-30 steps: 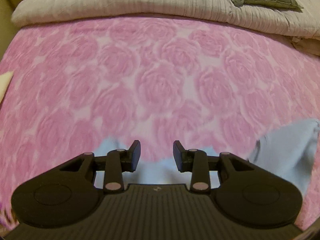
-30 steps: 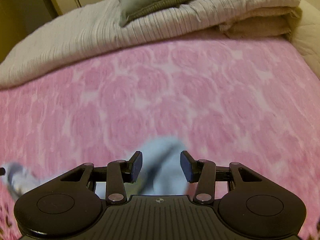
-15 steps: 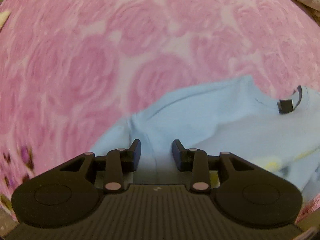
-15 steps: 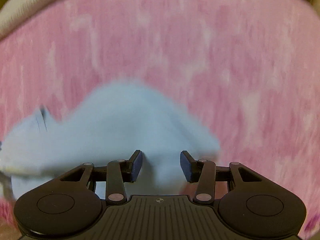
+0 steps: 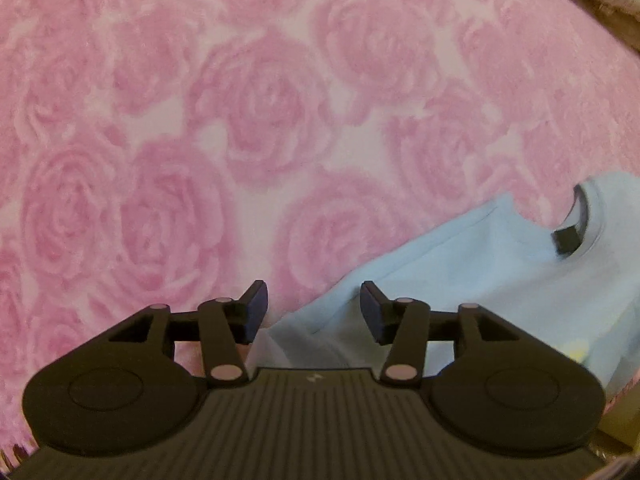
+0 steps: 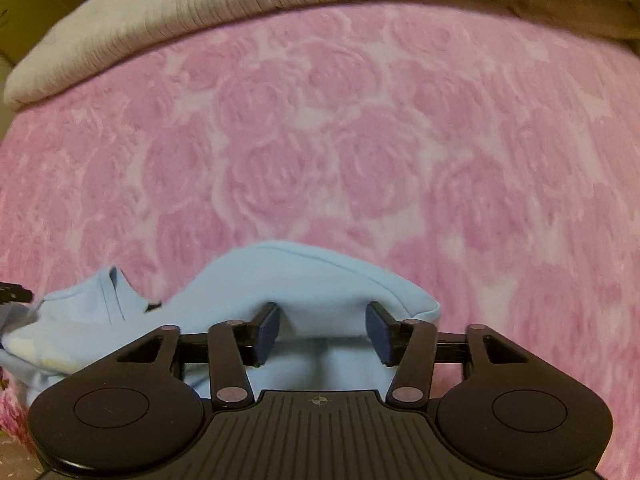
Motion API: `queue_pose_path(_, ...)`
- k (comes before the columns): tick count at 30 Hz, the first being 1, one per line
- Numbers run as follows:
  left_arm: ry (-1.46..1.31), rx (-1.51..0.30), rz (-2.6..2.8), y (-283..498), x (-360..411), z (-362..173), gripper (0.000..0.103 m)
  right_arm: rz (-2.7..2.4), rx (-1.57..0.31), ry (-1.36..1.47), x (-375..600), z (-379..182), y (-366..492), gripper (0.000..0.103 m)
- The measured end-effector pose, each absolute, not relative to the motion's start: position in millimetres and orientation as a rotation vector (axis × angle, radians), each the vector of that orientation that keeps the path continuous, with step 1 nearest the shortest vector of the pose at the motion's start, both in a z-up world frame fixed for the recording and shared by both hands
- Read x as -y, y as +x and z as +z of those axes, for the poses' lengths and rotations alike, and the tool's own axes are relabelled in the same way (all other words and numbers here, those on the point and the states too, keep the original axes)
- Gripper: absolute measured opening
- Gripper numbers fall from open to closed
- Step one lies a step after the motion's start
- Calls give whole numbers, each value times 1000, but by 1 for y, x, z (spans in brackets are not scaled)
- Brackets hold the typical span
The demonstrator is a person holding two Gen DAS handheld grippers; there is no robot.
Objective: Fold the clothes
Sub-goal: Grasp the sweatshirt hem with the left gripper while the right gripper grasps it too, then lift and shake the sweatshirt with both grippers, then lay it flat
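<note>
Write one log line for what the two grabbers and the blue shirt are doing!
left gripper: opening, over sleeve edge | right gripper: opening, shirt fold between jaws | light blue T-shirt: on pink rose blanket

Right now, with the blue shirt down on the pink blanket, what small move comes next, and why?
Probably lift both grippers clear: the left gripper and right gripper are opening, pads off the light blue shirt, which lies on the pink rose blanket.

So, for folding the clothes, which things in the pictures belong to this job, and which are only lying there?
Belong to the job:
- light blue shirt, spread on the bed
- left gripper, jaws opening over the shirt's edge
- right gripper, jaws opening, shirt fabric between them, not pinched

Only lying there:
- pink rose blanket under the shirt
- grey ribbed cover at the far edge
</note>
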State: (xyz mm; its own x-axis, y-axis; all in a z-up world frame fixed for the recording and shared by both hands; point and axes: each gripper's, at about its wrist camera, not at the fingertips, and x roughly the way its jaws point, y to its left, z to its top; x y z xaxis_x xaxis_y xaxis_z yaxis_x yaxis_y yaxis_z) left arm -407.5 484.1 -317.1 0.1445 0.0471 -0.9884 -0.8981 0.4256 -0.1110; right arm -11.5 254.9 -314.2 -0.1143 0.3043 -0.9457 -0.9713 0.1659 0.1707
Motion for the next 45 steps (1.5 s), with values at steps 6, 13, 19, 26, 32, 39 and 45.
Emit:
queue_pose_path(6, -963, -1222, 775, -421, -480, -333, 46, 1365, -1107, -760, -273, -299, -7, 59)
queue_pose_path(13, -1062, -1155, 791, -436, -476, -336, 48, 1362, -1221, -857, -284, -349, -5, 67)
queue_pose_path(19, -1091, -1140, 806, -438, -479, -328, 48, 1305, -1344, -803, -271, -385, -9, 68)
queue_pose_path(26, -1155, -1093, 728, -445, -472, -324, 45, 1417, -1338, -834, -247, -373, -27, 52)
queue_pose_path(32, -1014, -1089, 704, -433, -468, -298, 18, 1392, -1250, -872, -228, -368, -34, 3)
queue_pose_path(39, -815, -912, 775, -424, -480, -225, 9, 1429, -985, -780, -231, -313, -24, 2)
queue_pose_path(45, -554, -720, 883, -387, -550, -159, 9, 1504, -696, -644, -288, -246, -19, 1)
